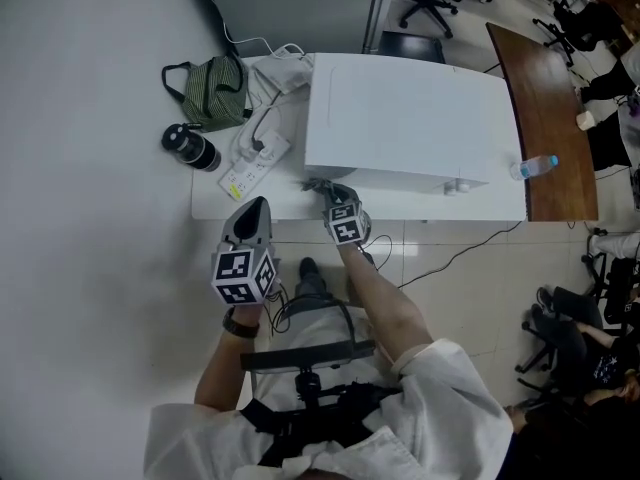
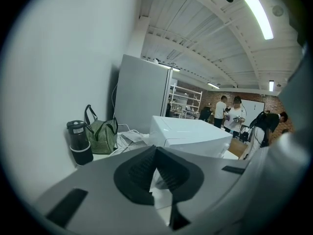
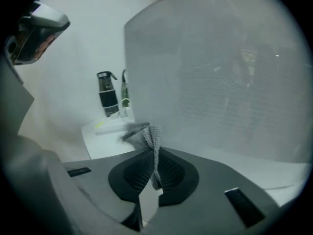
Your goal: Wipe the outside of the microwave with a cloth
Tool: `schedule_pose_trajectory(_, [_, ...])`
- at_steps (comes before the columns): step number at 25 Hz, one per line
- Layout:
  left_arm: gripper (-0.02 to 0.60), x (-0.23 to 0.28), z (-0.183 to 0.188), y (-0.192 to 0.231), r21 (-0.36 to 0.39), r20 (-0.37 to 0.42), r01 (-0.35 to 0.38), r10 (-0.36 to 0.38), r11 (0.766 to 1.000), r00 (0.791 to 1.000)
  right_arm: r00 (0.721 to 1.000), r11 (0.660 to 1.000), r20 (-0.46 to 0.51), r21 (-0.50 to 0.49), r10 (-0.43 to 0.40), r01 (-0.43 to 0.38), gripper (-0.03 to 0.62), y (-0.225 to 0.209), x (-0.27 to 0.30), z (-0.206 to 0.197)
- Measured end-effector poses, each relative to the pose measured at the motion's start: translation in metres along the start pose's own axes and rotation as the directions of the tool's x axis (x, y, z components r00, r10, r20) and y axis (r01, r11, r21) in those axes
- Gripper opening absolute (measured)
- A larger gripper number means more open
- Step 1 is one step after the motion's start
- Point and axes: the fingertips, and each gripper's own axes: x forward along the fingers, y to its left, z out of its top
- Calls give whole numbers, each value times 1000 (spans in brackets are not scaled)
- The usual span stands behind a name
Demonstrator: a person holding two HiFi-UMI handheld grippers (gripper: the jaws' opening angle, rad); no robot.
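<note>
The white microwave [image 1: 400, 123] stands on a white table [image 1: 290, 206]; its front face fills the right gripper view [image 3: 220, 72]. A grey cloth [image 3: 149, 138] is pinched in my right gripper [image 3: 154, 173], which is shut on it and held against the lower left of the microwave's front [image 1: 335, 203]. My left gripper [image 1: 250, 230] hovers off the table's front edge, left of the right one, jaws shut with nothing between them [image 2: 156, 173]. The microwave [image 2: 190, 136] appears ahead of it in the left gripper view.
A green striped bag [image 1: 215, 90], a black bottle [image 1: 190, 148] and a white power strip [image 1: 255, 163] with cables lie left of the microwave. A water bottle [image 1: 535, 166] rests on a brown table at right. Wall at left; people stand far off.
</note>
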Motion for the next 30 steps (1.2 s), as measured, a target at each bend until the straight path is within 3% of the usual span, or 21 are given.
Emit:
schedule_pose_trajectory(3, [21, 13, 0, -13, 6, -8, 16, -16, 1000, 1000, 994, 990, -25, 92, -103, 105, 15, -62, -21, -26])
schedule_pose_trajectory(7, [21, 31, 0, -38, 20, -16, 42, -42, 999, 999, 979, 970, -66, 136, -194, 202, 15, -134, -60, -61])
schedule_pose_trajectory(12, [21, 53, 2, -80, 37, -22, 75, -74, 997, 997, 935, 913, -101, 206, -339, 353, 17, -230, -129, -105])
schedule_pose_trajectory(14, [22, 59, 6, -93, 42, -15, 74, -74, 996, 997, 912, 889, -134, 208, -387, 408, 15, -263, -162, -118])
schedule_pose_trajectory(16, [21, 62, 9, -102, 36, -4, 57, -57, 998, 998, 901, 891, -169, 157, -400, 425, 15, -281, -196, -120])
schedule_pose_trajectory(19, [21, 61, 11, -101, 18, 19, 11, -11, 1000, 1000, 946, 955, -130, -37, -297, 294, 17, -255, -241, -72])
schedule_pose_trajectory(21, [23, 58, 14, -95, -4, 32, -16, 16, 1000, 999, 980, 971, -92, -179, -177, 158, 15, -218, -262, -15])
schedule_pose_trajectory(25, [21, 33, 16, -61, -90, 56, -103, 108, 991, 993, 999, 907, -25, -419, 40, -47, 17, -135, -267, 120])
schedule_pose_trajectory(30, [21, 19, 28, 12, -155, 86, -127, 141, 980, 986, 989, 815, 13, -568, 149, -115, 17, -38, -193, 221])
